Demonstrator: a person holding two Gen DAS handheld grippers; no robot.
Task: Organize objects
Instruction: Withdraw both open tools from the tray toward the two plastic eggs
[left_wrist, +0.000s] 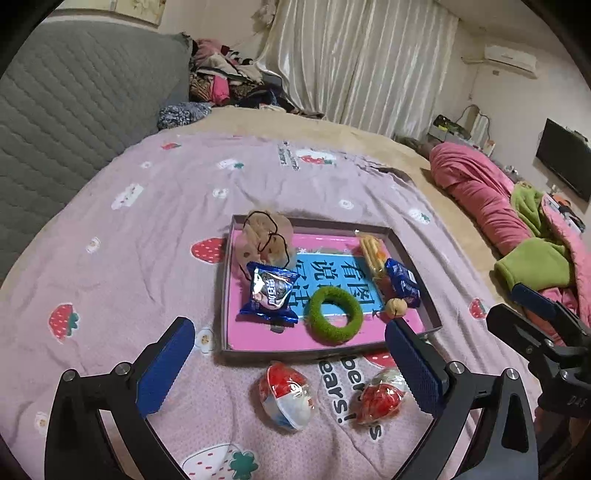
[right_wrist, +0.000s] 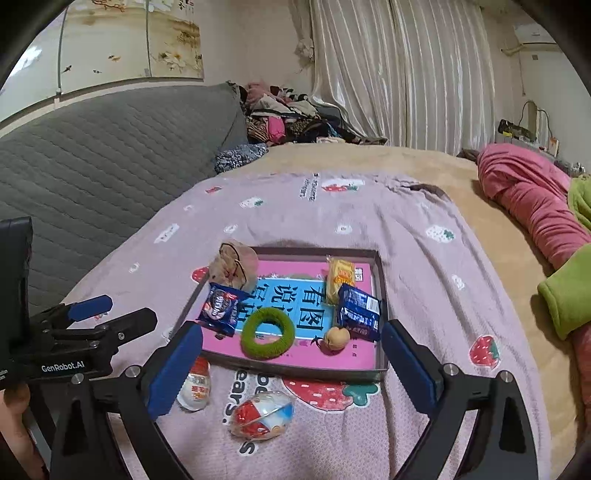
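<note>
A shallow box (left_wrist: 417, 266) (right_wrist: 382, 295) with a pink and blue floor lies on the strawberry blanket. In it are a brown plush (left_wrist: 267, 240), a blue cookie pack (left_wrist: 269, 293) (right_wrist: 219, 308), a green ring (left_wrist: 335, 314) (right_wrist: 267, 334), a small yellow ball (left_wrist: 396, 307) (right_wrist: 337, 338), a yellow snack (left_wrist: 373, 253) (right_wrist: 340, 278) and a blue wafer pack (left_wrist: 402, 282) (right_wrist: 360, 312). Two wrapped red-and-white eggs (left_wrist: 288, 395) (left_wrist: 382, 395) lie in front of the box. My left gripper (left_wrist: 291, 369) and right gripper (right_wrist: 291, 369) are open and empty above the eggs (right_wrist: 263, 415) (right_wrist: 195, 384).
A grey quilted headboard (left_wrist: 74, 103) stands at the left. Piled clothes (left_wrist: 229, 77) lie at the back. Pink and green bedding (left_wrist: 517, 229) lies at the right on the beige cover. Curtains (right_wrist: 399, 74) hang behind.
</note>
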